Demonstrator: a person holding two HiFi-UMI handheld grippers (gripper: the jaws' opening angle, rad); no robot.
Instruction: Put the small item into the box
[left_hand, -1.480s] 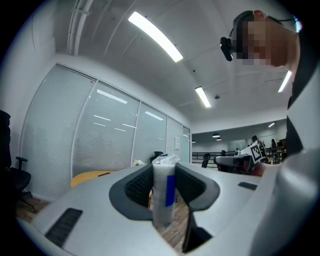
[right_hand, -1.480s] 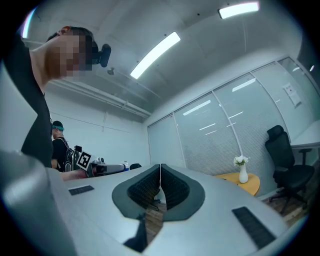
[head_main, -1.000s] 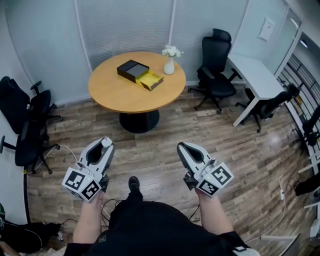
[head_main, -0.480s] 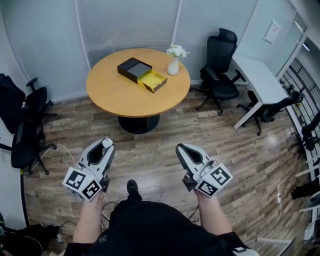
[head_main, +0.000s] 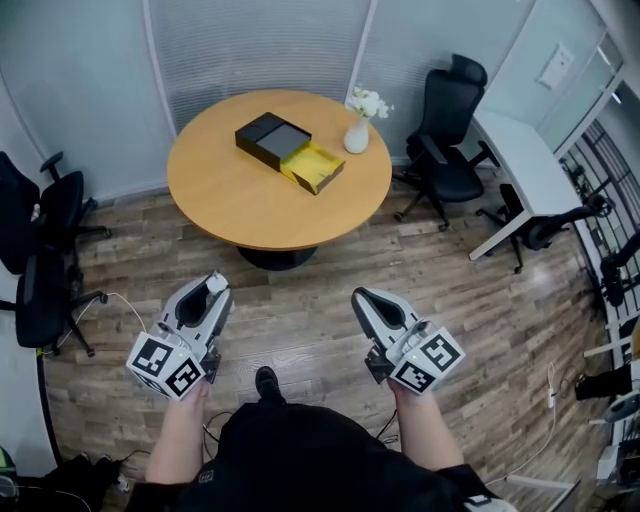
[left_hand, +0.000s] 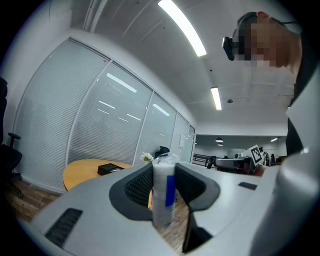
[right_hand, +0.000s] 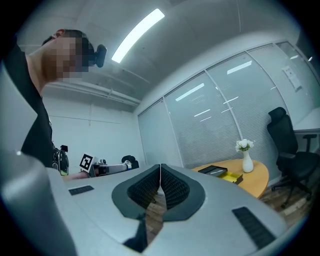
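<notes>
Left gripper (head_main: 208, 292): held the item (left_hand: 162, 195), a small white-and-blue packet. Right gripper (head_main: 360, 298): jaws together, empty. Box (head_main: 312, 166): lay open on the table (head_main: 230, 205), well apart from both. Step, as judged: carrying. Next move called for walking closer, then lowering the item over the box.

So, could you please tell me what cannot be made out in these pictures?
Small item: left gripper view, lower end hidden by the body of the left claw, print blurred.
Black box: head view, too small to show any contents.
Yellow tray: left gripper view, hidden behind the left claw.
</notes>
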